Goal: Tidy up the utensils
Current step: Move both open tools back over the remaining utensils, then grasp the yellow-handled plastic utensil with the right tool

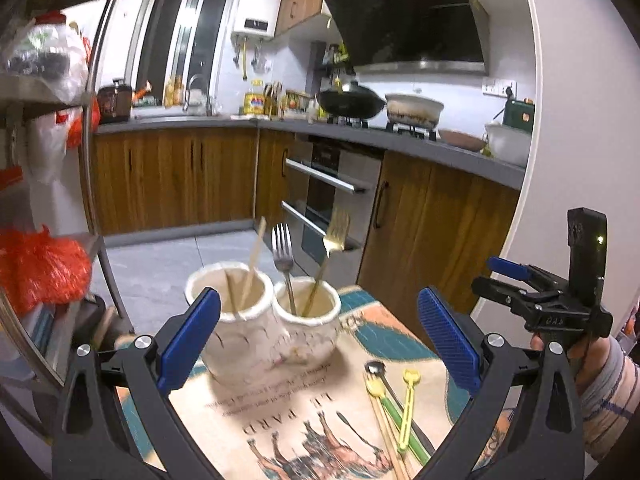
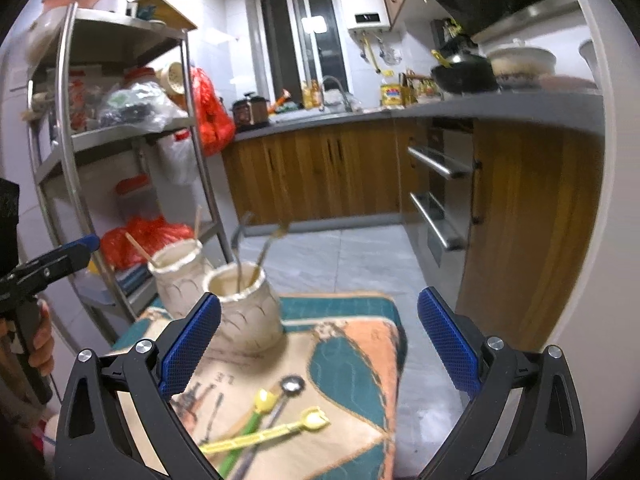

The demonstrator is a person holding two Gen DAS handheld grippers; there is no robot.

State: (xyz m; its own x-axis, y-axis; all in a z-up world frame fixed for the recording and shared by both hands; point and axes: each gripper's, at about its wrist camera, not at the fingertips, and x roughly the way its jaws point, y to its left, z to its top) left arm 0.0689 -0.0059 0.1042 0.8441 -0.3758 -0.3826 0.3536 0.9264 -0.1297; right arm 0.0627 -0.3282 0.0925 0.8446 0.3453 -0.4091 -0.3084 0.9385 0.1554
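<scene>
Two cream ceramic pots stand on a patterned cloth. The left pot (image 1: 228,300) (image 2: 176,272) holds chopsticks (image 1: 254,256). The right pot (image 1: 308,312) (image 2: 244,304) holds a silver fork (image 1: 283,256) and a gold fork (image 1: 334,236). Loose utensils lie on the cloth: a small metal spoon (image 1: 376,369) (image 2: 292,385), a green-handled yellow pick (image 1: 384,400) (image 2: 256,412) and a yellow pick (image 1: 409,404) (image 2: 280,428). My left gripper (image 1: 320,340) is open and empty, in front of the pots. My right gripper (image 2: 320,340) is open and empty above the loose utensils; it also shows in the left wrist view (image 1: 504,276).
The cloth (image 2: 352,360) covers a small surface whose far and right edges drop to the tiled floor. A metal shelf rack (image 2: 120,160) with bags stands at the left. Wooden kitchen cabinets (image 1: 180,176) and an oven (image 1: 332,192) are beyond.
</scene>
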